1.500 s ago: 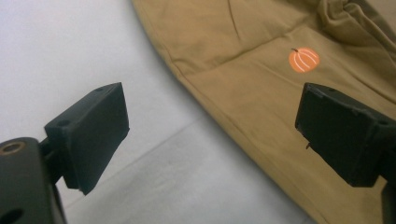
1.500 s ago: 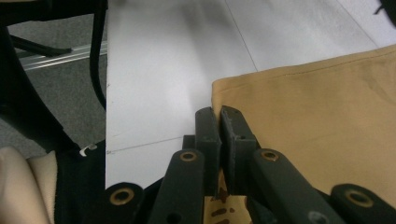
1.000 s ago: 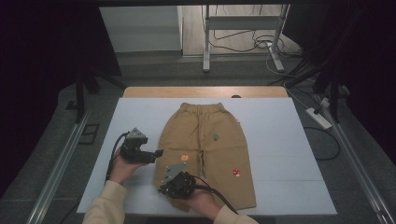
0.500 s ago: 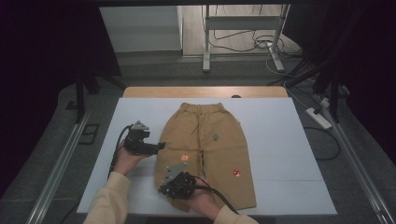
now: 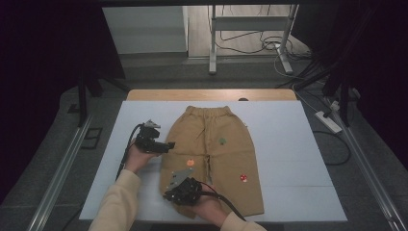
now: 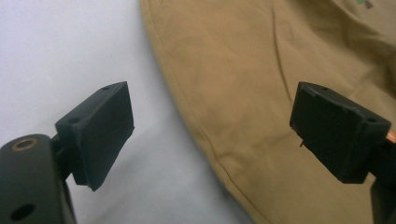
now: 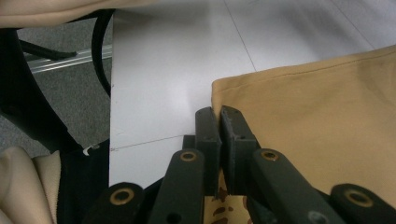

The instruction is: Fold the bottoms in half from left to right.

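**Left gripper edging up along the trousers while the right one pinches the hem**

Moving up the frame and slightly rightward since the earlier high views, the left gripper (image 5: 166, 145) is now sitting left of centre, its black jaws pointing right at the outer edge of the tan trousers (image 5: 226, 154). In the left gripper view those jaws are standing wide apart with nothing between them, one over the white table cover (image 6: 60, 51) and the other over the tan cloth, whose curved seam edge is running diagonally down through the middle of the picture.

Lower in the high view, the right gripper (image 5: 174, 195) is staying where it was, near the bottom centre, at the lower left corner of the trousers. In the right gripper view its jaws are pressed together at the corner of the hem, with tan fabric (image 7: 317, 121) spreading off to the right and a sliver of cloth showing between the jaw bases, so it is clamping the trouser leg there. A cream sleeve (image 7: 23, 186) is lying at the lower left of that picture.

Farther out, the trousers are lying flat in the middle of the frame, waistband toward the top and legs toward the bottom, bearing small patches: green (image 5: 222, 141), orange (image 5: 190, 162) and red (image 5: 244, 178). Grey floor is surrounding the table.
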`<state>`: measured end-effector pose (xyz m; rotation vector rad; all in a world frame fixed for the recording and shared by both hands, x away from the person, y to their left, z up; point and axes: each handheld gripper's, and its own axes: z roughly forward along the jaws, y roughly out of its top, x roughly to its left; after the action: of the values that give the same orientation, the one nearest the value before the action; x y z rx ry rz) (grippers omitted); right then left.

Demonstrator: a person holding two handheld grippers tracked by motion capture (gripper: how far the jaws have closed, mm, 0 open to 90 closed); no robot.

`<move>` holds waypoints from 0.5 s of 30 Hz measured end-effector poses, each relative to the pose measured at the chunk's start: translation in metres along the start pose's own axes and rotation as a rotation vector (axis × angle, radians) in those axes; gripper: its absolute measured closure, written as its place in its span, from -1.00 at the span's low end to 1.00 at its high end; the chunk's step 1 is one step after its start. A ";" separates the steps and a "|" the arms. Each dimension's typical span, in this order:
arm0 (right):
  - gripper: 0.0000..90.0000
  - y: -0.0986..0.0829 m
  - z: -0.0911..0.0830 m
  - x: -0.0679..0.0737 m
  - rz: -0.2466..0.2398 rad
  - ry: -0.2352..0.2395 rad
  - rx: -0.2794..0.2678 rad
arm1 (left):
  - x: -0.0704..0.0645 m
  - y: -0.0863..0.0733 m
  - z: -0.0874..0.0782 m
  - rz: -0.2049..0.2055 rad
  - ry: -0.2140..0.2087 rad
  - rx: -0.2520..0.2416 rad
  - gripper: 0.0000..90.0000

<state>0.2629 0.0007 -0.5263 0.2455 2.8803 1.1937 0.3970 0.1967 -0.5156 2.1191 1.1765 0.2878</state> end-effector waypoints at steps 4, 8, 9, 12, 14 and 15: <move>0.91 -0.001 0.000 0.001 0.003 0.000 -0.011 | 0.002 0.005 0.007 -0.003 0.000 0.006 -0.68; 0.91 0.000 0.000 0.000 -0.001 -0.001 -0.002 | 0.002 0.006 0.014 -0.001 -0.001 0.028 -0.68; 0.91 0.000 0.000 0.000 -0.001 -0.001 -0.002 | 0.002 0.006 0.015 0.003 0.000 0.033 -0.68; 0.91 0.000 0.000 0.000 0.001 0.003 -0.009 | 0.004 0.005 0.017 -0.009 0.000 0.041 -0.67; 0.91 0.000 0.000 0.000 0.002 0.003 -0.012 | 0.004 0.004 0.017 -0.009 -0.002 0.047 -0.67; 0.91 0.000 -0.001 0.000 0.000 0.002 -0.010 | 0.004 0.004 0.018 -0.009 -0.005 0.050 -0.66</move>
<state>0.2629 0.0002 -0.5261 0.2447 2.8758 1.2086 0.4107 0.1903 -0.5263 2.1555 1.2017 0.2516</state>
